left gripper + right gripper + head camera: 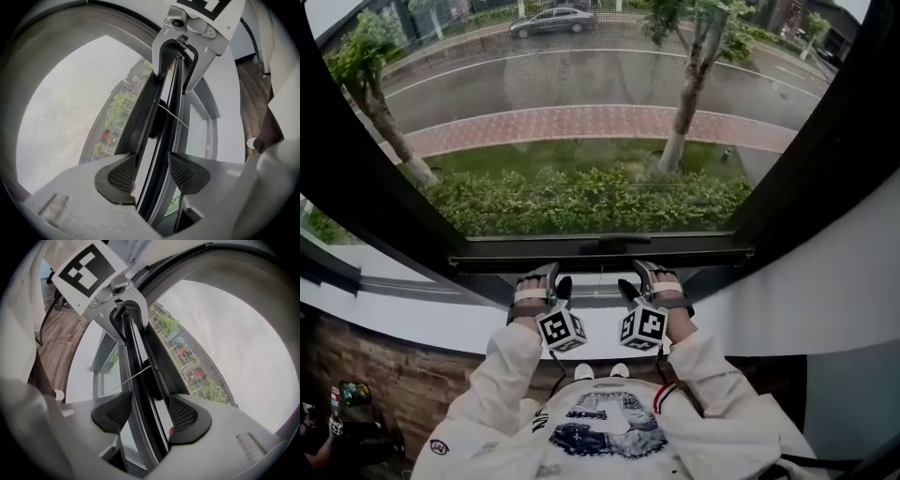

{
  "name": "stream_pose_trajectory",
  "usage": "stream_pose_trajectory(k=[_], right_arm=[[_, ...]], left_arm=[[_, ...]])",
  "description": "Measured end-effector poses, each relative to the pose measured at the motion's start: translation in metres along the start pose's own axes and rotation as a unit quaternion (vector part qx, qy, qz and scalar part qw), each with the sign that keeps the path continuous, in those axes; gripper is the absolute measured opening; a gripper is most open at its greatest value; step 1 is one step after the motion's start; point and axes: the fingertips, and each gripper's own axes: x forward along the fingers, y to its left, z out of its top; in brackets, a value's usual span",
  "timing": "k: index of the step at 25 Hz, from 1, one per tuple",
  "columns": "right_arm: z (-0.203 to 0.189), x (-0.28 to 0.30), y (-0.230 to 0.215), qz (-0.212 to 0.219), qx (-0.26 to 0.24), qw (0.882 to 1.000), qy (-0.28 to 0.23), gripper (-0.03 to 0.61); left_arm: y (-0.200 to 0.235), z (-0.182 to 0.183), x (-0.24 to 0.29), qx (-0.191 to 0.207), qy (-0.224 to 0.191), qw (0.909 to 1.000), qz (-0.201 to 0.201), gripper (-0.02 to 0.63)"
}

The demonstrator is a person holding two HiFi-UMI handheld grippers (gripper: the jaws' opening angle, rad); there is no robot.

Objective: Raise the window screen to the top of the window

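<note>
A person in white sleeves (502, 375) is standing at a dark window frame (825, 141) and reaching both tools forward over the white sill (422, 323). The left gripper (555, 277) and the right gripper (636, 277) are sitting side by side near the middle of the window, the left one to the left, each with its marker cube facing back toward the person. Both are meeting the bottom bar (534, 253) of the window screen (581, 66). That bar is lying low in the opening, just above the sill, while the mesh is covering the glass area above it. In the left gripper view the bar is running between the two pads, which are pressing on it from either side. The right gripper view is showing the same, its pads clamping the bar. A thin cord (126, 379) is crossing the bar just beyond the jaws. Through the mesh, far below, a hedge (581, 202), a brick path (581, 122) and a road (609, 70) are showing.
</note>
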Motion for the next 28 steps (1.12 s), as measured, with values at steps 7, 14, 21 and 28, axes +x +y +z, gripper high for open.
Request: stream_pose_trajectory(k=[7, 14, 21, 28], right_arm=[[0.007, -0.012, -0.013, -0.021, 0.000, 1.000, -0.012, 0.247], [0.016, -0.027, -0.034, -0.045, 0.010, 0.999, -0.018, 0.245], [0.031, -0.036, -0.060, -0.071, 0.012, 0.997, -0.032, 0.239], [0.036, -0.052, -0.077, -0.088, 0.016, 0.995, -0.045, 0.239]], left_arm=[[0.014, 0.007, -0.013, -0.003, -0.004, 0.9999, 0.014, 0.219], [0.031, 0.016, -0.023, 0.006, -0.006, 0.9994, 0.034, 0.219], [0.058, 0.022, -0.033, 0.004, -0.010, 0.9986, 0.051, 0.219], [0.072, 0.033, -0.047, 0.019, -0.008, 0.9976, 0.066, 0.219]])
